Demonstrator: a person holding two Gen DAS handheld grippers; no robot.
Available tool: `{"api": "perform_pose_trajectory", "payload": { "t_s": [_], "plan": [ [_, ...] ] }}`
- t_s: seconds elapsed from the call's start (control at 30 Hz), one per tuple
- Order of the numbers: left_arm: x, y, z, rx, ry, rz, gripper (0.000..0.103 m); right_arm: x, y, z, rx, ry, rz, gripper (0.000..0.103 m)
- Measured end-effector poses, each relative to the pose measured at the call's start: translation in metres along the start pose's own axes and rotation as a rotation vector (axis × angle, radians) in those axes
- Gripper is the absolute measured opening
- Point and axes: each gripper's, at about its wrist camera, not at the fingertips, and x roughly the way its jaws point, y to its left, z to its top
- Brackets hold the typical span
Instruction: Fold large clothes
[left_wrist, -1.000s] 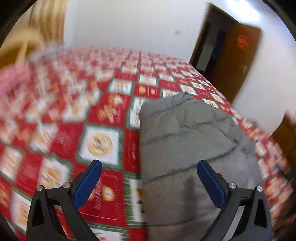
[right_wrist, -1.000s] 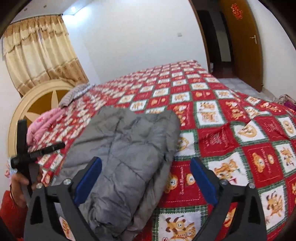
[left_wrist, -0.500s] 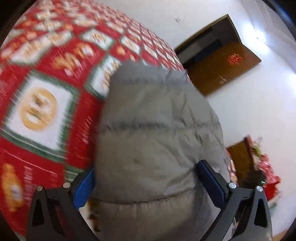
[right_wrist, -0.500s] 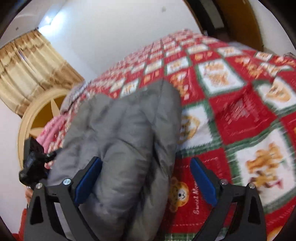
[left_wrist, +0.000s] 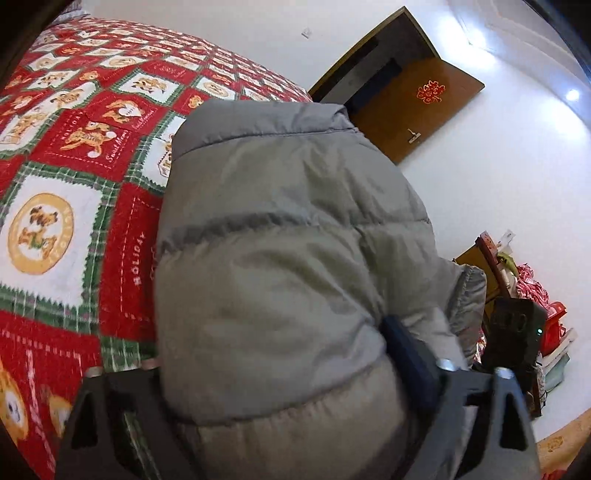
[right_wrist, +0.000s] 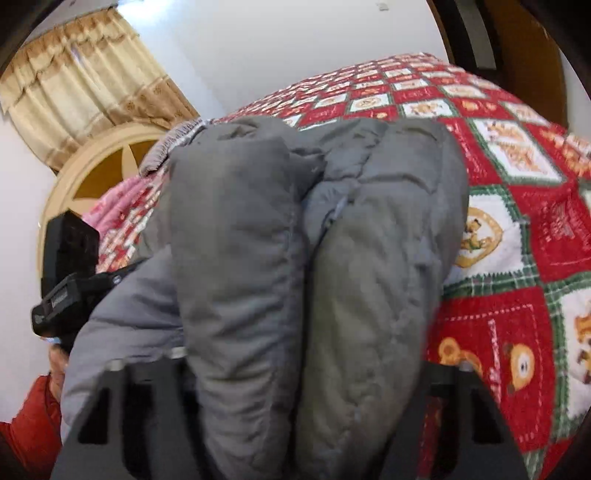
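A folded grey jacket (left_wrist: 288, 258) is lying on the bed, on a red quilt (left_wrist: 74, 177) printed with squares of small animals. The near end of the jacket is being gripped from both sides of its width.

In the left wrist view, the left tool (left_wrist: 273, 365) is being closed around one puffy quilted section. Its jaws have just been closing, and the padding is being squeezed between them; the right finger (left_wrist: 410, 354) is being pressed into the fabric, while the left pad is hidden behind the bulge. The other tool's camera block (left_wrist: 513, 332) is being seen at the right edge, just beside the jacket.

In the right wrist view, the right tool (right_wrist: 306, 373) is being closed on two thick rolls of the jacket (right_wrist: 314, 258), which are standing side by side between its jaws. These jaws have also just been closing, and both pads are buried under the padding. The left tool (right_wrist: 70, 266) is being held at the left of the garment by a hand above a red sleeve (right_wrist: 33, 417).

A pink cloth (right_wrist: 114, 206), a rounded headboard (right_wrist: 92, 162) and a yellow curtain (right_wrist: 85, 74) are being seen beyond the jacket, and a brown door (left_wrist: 417, 107) is standing open past the bed.
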Motion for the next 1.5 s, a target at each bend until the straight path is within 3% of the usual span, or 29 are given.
{"api": "perform_pose_trajectory", "payload": {
  "t_s": [0.1, 0.2, 0.4, 0.63, 0.87, 1.13, 1.5],
  "plan": [
    [-0.011, -0.01, -0.006, 0.021, -0.021, 0.014, 0.07, -0.013, 0.025, -0.004, -0.078, -0.002, -0.066, 0.036],
    [-0.029, -0.021, -0.017, 0.041, -0.045, 0.01, 0.064, -0.037, 0.032, -0.013, -0.078, -0.032, -0.043, 0.03],
    [-0.068, -0.05, -0.022, 0.068, -0.097, -0.051, 0.061, -0.094, 0.046, -0.026, -0.075, -0.14, -0.004, 0.028],
    [-0.087, -0.118, -0.013, 0.202, -0.125, -0.11, 0.061, -0.165, 0.043, -0.02, -0.076, -0.26, -0.052, 0.028],
    [-0.034, -0.167, -0.004, 0.268, -0.065, -0.119, 0.061, -0.216, 0.003, -0.015, -0.059, -0.318, -0.197, 0.028],
    [0.032, -0.187, 0.006, 0.32, -0.026, -0.013, 0.061, -0.212, -0.065, -0.007, -0.007, -0.298, -0.272, 0.028],
    [0.093, -0.188, 0.012, 0.301, 0.008, 0.152, 0.061, -0.174, -0.151, 0.006, 0.067, -0.203, -0.231, 0.028]
  ]
}}
